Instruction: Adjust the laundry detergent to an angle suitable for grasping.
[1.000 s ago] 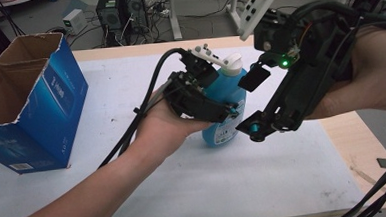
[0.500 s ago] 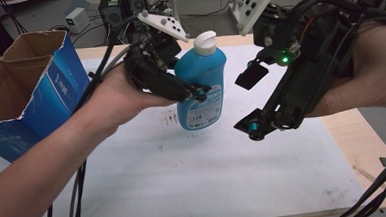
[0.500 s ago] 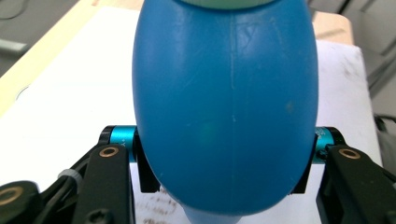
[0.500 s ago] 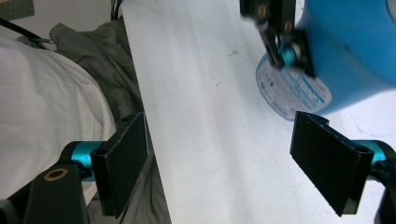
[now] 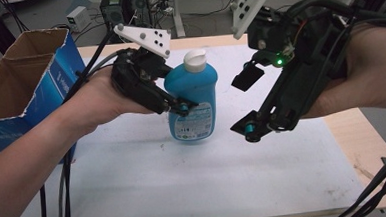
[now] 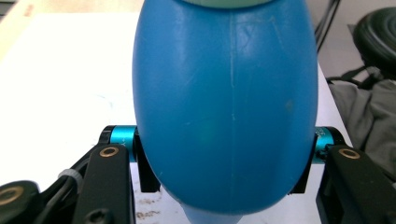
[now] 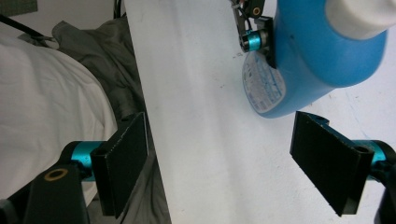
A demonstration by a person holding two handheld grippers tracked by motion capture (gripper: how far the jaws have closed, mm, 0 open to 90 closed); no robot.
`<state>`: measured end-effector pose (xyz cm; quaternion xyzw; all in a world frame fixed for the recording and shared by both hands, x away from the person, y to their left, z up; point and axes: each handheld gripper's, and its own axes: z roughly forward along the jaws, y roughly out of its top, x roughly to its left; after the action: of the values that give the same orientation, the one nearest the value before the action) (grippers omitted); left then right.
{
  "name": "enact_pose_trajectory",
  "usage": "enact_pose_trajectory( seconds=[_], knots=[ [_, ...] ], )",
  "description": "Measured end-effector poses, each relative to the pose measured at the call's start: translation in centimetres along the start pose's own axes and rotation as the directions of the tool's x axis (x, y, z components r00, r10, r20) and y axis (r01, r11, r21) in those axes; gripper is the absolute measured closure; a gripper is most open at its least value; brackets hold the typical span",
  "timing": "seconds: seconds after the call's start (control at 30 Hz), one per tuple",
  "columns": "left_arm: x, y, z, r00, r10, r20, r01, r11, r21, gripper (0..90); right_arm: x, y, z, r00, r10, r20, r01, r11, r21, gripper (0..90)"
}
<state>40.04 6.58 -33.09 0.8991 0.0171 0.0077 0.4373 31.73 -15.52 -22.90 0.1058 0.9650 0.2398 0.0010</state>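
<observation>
A person at a white tabletop [image 5: 185, 189] holds a blue bottle [image 5: 193, 101] upright in the left gripper [image 5: 173, 97], its fingers [image 6: 147, 168] clamped on either side of the bottle's rounded body, as the left gripper view shows from close up. The bottle, topped by a white cap [image 5: 195, 60] and bearing a printed label [image 5: 192, 123] on its lower front, sits near the middle of the tabletop; whether its base touches the surface or hangs just above it cannot be told. The right gripper [image 5: 246, 103] hovers just to the right of the bottle, apart from it, with its fingers [image 7: 126, 161] spread wide and nothing between them; a green light [image 5: 279, 61] glows on its housing. In the right gripper view the bottle lies beyond the open fingers, toward the upper right, with the left gripper's finger pressed against its side. At the left of the tabletop stands an open blue cardboard box [image 5: 27, 92], its flaps raised. Black cables [image 5: 65, 195] trail from the left gripper past the person's forearm [image 5: 29, 167]. Beyond the tabletop, equipment and wiring [image 5: 120, 7] crowd the floor.
</observation>
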Motion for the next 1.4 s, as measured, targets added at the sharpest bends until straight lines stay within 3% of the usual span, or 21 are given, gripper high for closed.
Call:
enact_pose_trajectory(
  seconds=[0.2, 0.43, 0.57, 0.7, 1.2, 1.3, 1.4],
  knots=[
    [-0.1, -1.1, 0.4, 0.9989, 0.023, 0.04, -0.023, 0.9997, 0.006, 44.5, 0.0, -0.1, 0.0, 1.0, 0.001, -0.002, -0.001, 1.0, 0.001, 18.5],
    [-0.3, -2.1, 0.9, 0.9979, 0.041, 0.05, -0.04, 0.9991, -0.014, 44.3, 0.1, 0.1, 0.2, 1.0, -0.005, -0.007, 0.005, 1.0, 0.003, 18.5],
    [-0.4, -2.3, 1.2, 0.9962, 0.069, 0.052, -0.07, 0.9975, 0.012, 44.1, 0.2, 0.3, 0.4, 0.9998, -0.015, -0.014, 0.015, 1.0, 0.005, 18.5],
    [-0.3, -2.5, 1.2, 0.9966, 0.063, 0.054, -0.062, 0.998, -0.004, 43.7, 0.2, 0.3, 0.4, 0.9998, -0.015, -0.012, 0.015, 1.0, 0.003, 18.5],
    [-0.8, -2.4, 1.1, 0.9973, 0.068, 0.028, -0.068, 0.9974, 0.021, 41.8, 0.4, 0.4, 0.4, 0.9997, -0.019, -0.014, 0.019, 1.0, 0.006, 18.5],
    [-0.9, -2.3, 1.1, 0.9988, 0.049, 0.004, -0.049, 0.9984, 0.027, 37.4, 0.4, 0.4, 0.4, 0.9997, -0.022, -0.014, 0.022, 1.0, 0.003, 18.4],
    [-1.1, -2.2, 0.9, 0.9994, 0.026, -0.021, -0.024, 0.9977, 0.063, 35.9, 0.5, 0.4, 0.4, 0.9997, -0.022, -0.014, 0.022, 1.0, 0.003, 18.4]
  ],
)
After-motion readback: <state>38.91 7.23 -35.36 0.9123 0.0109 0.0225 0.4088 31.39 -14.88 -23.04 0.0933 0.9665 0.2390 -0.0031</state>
